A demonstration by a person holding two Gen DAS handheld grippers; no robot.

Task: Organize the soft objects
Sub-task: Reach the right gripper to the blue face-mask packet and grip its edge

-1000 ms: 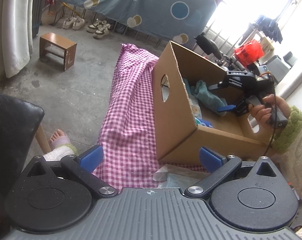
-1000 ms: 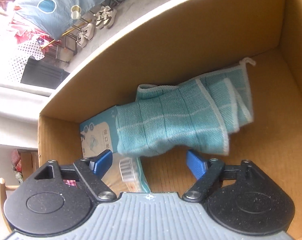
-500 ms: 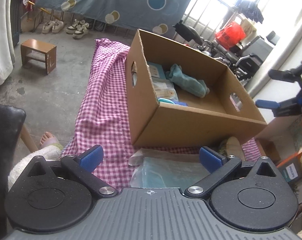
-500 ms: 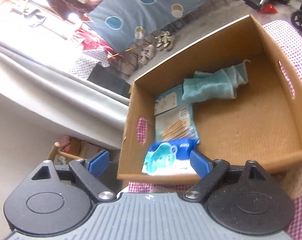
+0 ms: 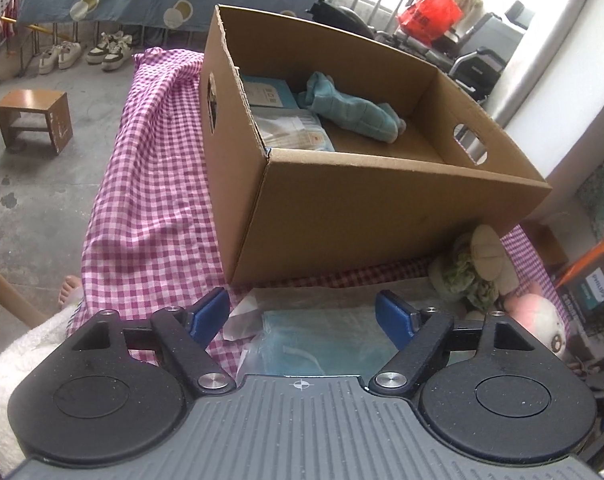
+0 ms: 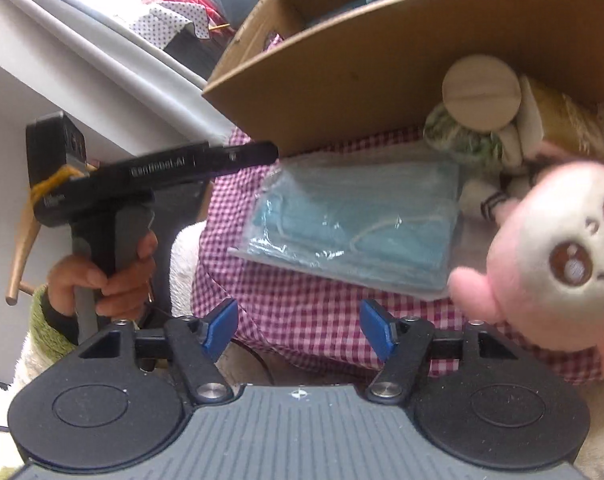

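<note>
Mask pack (image 6: 357, 232): clear bag, blue masks, flat on checked cloth (image 5: 150, 184); both hand-held grippers spread apart, empty

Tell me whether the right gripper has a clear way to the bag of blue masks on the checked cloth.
Probably yes. The right gripper is open and empty, and the bag of blue masks lies flat ahead of it on the checked cloth with nothing between. The pink plush sits to one side, close by.

A cardboard box (image 5: 381, 208) sits on the checked cloth (image 5: 150, 184), a towel (image 5: 353, 112) inside. Near it lies a bag of masks (image 6: 357, 224); plush toys (image 6: 549, 256) lie right of the bag.
</note>
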